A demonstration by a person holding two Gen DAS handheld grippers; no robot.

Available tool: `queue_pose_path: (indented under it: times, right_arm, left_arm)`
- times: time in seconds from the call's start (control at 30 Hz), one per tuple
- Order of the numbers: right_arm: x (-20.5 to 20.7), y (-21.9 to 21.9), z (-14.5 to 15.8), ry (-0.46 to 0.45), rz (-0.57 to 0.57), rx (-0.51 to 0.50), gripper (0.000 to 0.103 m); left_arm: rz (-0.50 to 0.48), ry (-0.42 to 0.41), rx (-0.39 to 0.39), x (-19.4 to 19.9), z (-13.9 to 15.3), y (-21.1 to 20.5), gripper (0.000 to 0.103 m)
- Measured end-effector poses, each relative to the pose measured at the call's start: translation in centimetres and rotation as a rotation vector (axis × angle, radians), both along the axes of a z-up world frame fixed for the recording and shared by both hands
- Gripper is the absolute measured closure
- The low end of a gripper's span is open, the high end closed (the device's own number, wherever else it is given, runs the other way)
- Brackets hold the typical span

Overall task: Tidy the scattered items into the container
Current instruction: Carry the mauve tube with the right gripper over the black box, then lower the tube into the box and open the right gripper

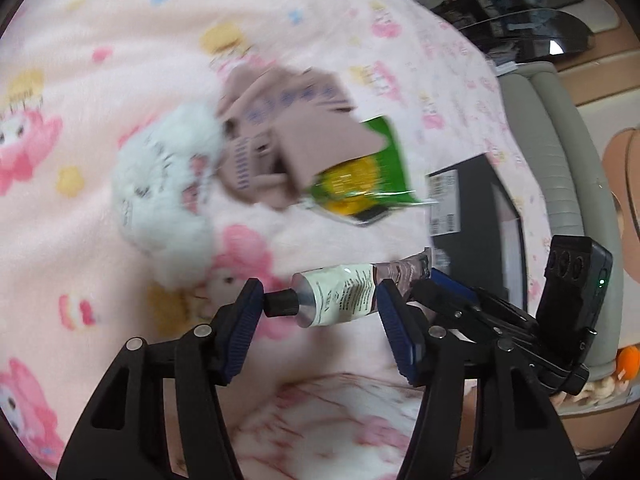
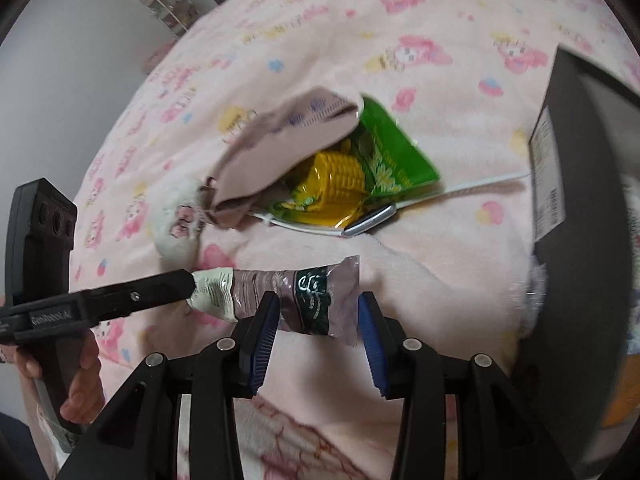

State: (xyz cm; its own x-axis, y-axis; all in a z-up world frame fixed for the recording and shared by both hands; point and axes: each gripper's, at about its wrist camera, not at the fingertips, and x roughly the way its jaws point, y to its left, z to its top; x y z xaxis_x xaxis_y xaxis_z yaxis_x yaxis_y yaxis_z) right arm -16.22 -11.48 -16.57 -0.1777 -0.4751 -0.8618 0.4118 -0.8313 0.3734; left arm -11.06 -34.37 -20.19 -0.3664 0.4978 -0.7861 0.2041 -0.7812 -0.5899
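The tube (image 1: 340, 298) of cream lies across the pink blanket (image 1: 100, 60) of the bed, and both of your claws are around it. Your left claw (image 1: 320, 316) has its blue pads spread wide: the left pad sits at the black cap (image 1: 281, 305), the right pad (image 1: 394, 320) beside the tube's white shoulder, and neither looks pressed in, so I judge it released. Your right claw (image 2: 318, 330) straddles the crimped purple tail end (image 2: 320, 300), with the left pad close against the tube and the right pad standing just apart from it; it too looks unclenched, though motion blur makes contact hard to settle. So the tube is framed from both ends but not yet gripped or lifted, as far as I can tell.

Farther out, the pile is untouched: the green corn snack bag (image 2: 360, 176) lies under a beige sock (image 2: 276, 152), with a white fluffy toy (image 2: 180, 216) to their left and a silvery flat device with a white cable (image 2: 370, 220) at the bag's near edge. The black box (image 2: 580, 184) stands at the right, near the bag and well apart from the toy; I take it to be the container. Something pale shows inside its open side, but you cannot tell what.

The task looks early: at least five items remain on the bed.

Your left hand (image 2: 82, 384) wraps the handle low at the near left, its claw reaching rightward, nearly level with the bed. Your right claw points forward and down over the tube's tail.
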Motion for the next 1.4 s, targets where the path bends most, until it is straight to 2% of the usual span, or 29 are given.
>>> queue_pose_path:
  times: [0.13,0.33,0.43,0.57,0.63,0.7,0.77,0.87,0.97,1.1,1.2,1.3,1.4]
  right_arm:
    - [0.4,2.7,3.2,0.053,-0.015,-0.037,0.065]
    - [0.2,9.2,8.1,0.165,-0.049,-0.049,0.065]
    - [-0.6,12.8,9.6,0.207,-0.062,-0.009,0.065]
    - [-2.7,18.7,10.6,0.223,-0.107,-0.016,0.065]
    - [-4.2,21.2,11.2,0.252,-0.123,0.003,0.065]
    - [-5.9,24.0,11.4,0.289,-0.162,0.043,0.065]
    - [-7.5,26.7,11.1,0.286,-0.211,0.041,0.065]
    - [-9.1,30.5,9.6,0.259,-0.294,0.033,0.065]
    - [-10.2,33.1,7.2,0.223,-0.344,0.058,0.065]
    - [-12.0,34.0,4.5,0.169,-0.365,0.11,0.065]
    - [-12.6,32.9,3.6,0.191,-0.338,0.178,0.065]
    - [-12.9,31.8,3.1,0.222,-0.309,0.21,0.065]
    - [-12.8,31.4,2.3,0.207,-0.274,0.217,0.065]
  left_arm:
    - [-0.017,0.043,-0.059,-0.4,3.3,2.9,0.042]
    - [-0.077,0.116,-0.062,-2.7,7.6,8.5,0.042]
    - [-0.134,0.146,-0.058,-4.7,9.2,12.3,0.042]
    - [-0.184,0.174,-0.114,-8.7,11.0,18.5,0.042]
    - [-0.204,0.179,-0.107,-11.3,11.4,21.5,0.042]
    - [-0.236,0.181,-0.066,-13.6,11.3,24.0,0.042]
    - [-0.268,0.17,-0.04,-16.1,10.8,26.6,0.042]
    - [-0.302,0.126,-0.01,-19.2,9.0,30.3,0.042]
    - [-0.339,0.085,-0.023,-21.4,6.8,33.5,0.042]
    - [-0.339,0.033,-0.035,-23.2,4.0,35.4,0.042]
    - [-0.351,-0.011,-0.041,-23.7,2.0,35.9,0.042]
    - [-0.345,-0.017,-0.077,-23.9,1.5,36.0,0.042]
    - [-0.325,-0.033,-0.115,-23.8,1.2,35.9,0.039]
